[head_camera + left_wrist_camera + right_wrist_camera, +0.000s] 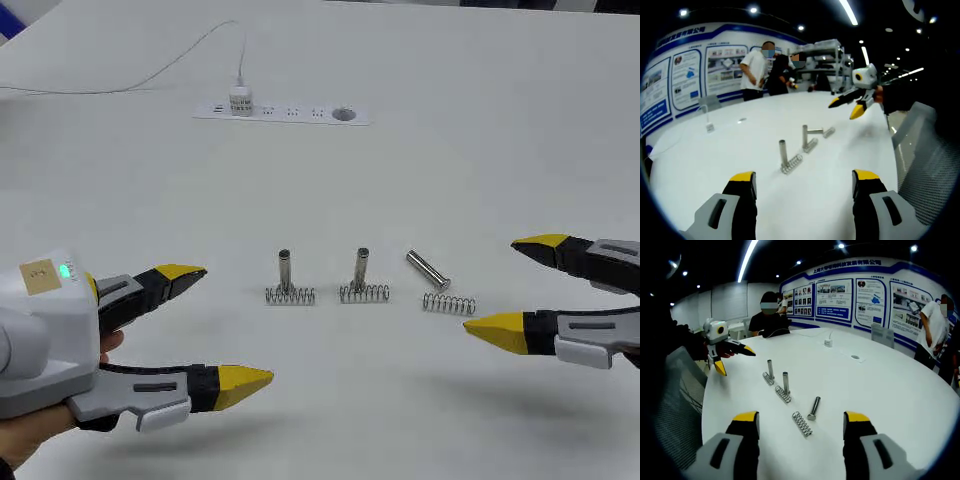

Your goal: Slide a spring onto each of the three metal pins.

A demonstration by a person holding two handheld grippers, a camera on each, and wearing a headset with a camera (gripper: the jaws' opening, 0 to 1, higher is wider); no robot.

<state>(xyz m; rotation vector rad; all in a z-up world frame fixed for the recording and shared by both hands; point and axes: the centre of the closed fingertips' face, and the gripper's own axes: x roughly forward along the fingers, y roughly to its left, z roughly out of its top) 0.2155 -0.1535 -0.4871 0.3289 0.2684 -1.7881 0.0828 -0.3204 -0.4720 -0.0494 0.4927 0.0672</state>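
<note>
Head view is showing the left gripper (238,323) hovering low over the white table (480,150) at the lower left, its yellow-tipped jaws standing wide apart and gripping nothing. The right gripper (489,283) is reaching in from the right edge, its jaws likewise spread wide and empty. Between them three metal pins are sitting in a row: the left pin (284,270) and the middle pin (362,268) are standing upright, while the right pin (427,270) is lying on its side. The left spring (290,295) and the middle spring (364,293) are lying flat against the feet of their pins, and the right spring (448,303) is lying just beside the fallen pin's near end. Farther back, a white power strip (280,112) is carrying a plugged-in charger (241,101)
</note>
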